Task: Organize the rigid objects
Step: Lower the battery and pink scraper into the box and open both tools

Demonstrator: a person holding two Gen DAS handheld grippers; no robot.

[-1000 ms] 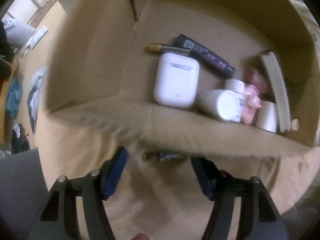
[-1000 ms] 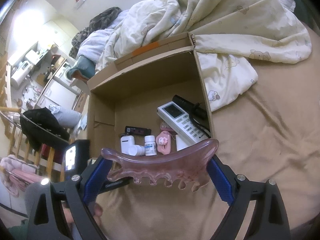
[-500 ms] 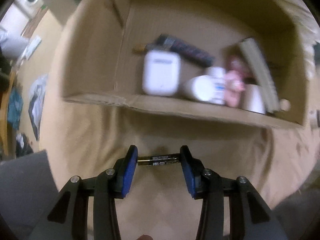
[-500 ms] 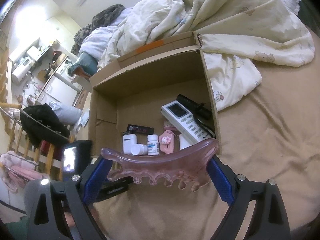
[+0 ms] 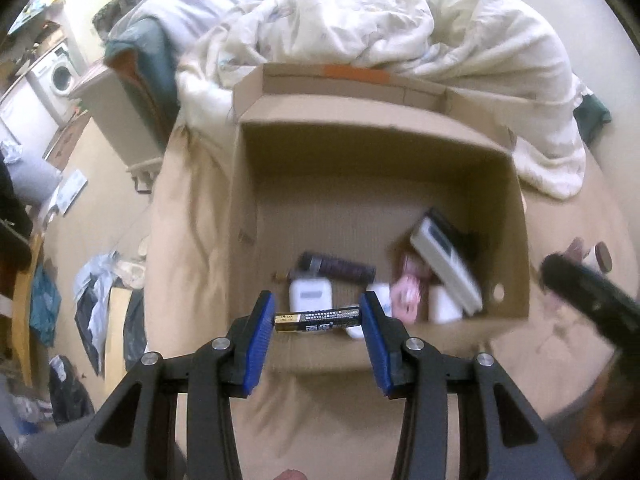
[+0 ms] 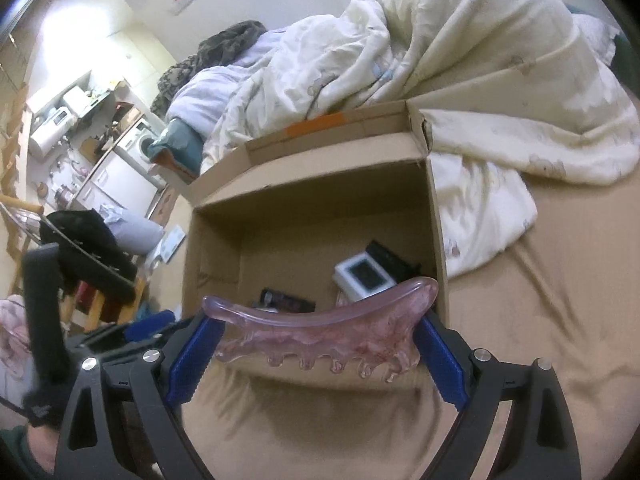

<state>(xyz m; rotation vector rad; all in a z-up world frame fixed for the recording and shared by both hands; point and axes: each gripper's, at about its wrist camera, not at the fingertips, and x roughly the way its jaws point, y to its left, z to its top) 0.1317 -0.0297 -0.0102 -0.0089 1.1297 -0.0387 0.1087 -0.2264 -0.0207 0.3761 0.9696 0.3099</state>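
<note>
Since a second ago left gripper point(image 5: 318, 318) clamps battery point(image 5: 317, 320), lifted near box point(image 5: 516, 216); right gripper point(image 6: 316, 344) grips pink comb point(image 6: 320, 334). Drop-in next.

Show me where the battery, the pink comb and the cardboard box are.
battery point(image 5: 318, 320), left wrist view, middle of its label.
pink comb point(image 6: 320, 332), right wrist view, centre of its spine.
cardboard box point(image 5: 372, 140), left wrist view, far inner wall.
</note>
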